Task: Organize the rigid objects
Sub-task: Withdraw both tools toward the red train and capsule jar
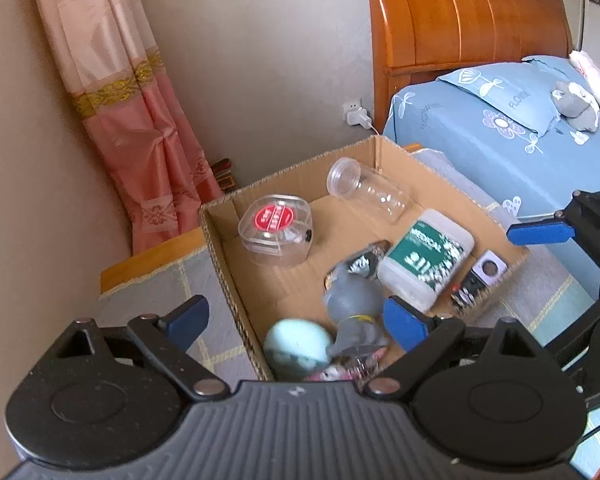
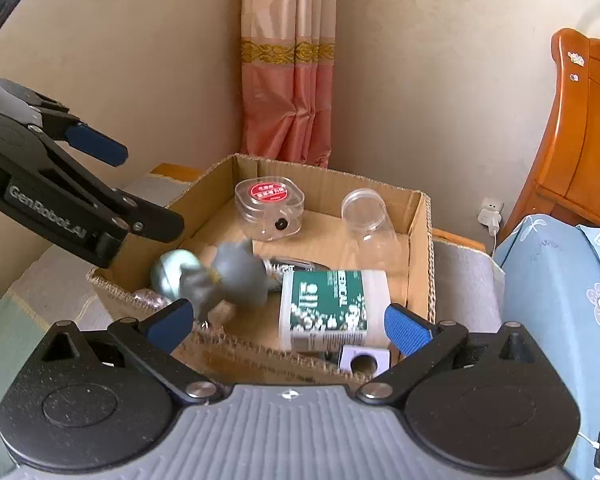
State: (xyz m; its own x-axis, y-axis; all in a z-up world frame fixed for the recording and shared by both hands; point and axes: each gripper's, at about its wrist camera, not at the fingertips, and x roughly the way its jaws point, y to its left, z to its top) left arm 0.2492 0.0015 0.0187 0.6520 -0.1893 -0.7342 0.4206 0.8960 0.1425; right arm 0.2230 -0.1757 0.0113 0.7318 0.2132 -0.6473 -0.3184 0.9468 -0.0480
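Note:
A cardboard box (image 1: 224,264) (image 2: 420,240) sits on a cloth-covered table. In it lie a clear square case with a red label (image 1: 274,226) (image 2: 269,208), a clear jar on its side (image 1: 366,190) (image 2: 366,212), a white bottle with a green label (image 1: 426,258) (image 2: 332,310), a blurred grey figurine (image 1: 352,300) (image 2: 236,276), a pale blue ball (image 1: 296,346) (image 2: 172,272) and a small white cube (image 1: 488,270) (image 2: 364,360). My left gripper (image 1: 296,322) is open and empty over the box's near-left corner. My right gripper (image 2: 288,326) is open and empty over the box's near edge.
A bed with blue floral sheets (image 1: 500,136) (image 2: 560,280) and a wooden headboard (image 1: 460,20) stands to the right. A pink curtain (image 1: 140,120) (image 2: 288,80) hangs in the wall corner behind. A charger (image 1: 356,114) (image 2: 490,214) is plugged into the wall.

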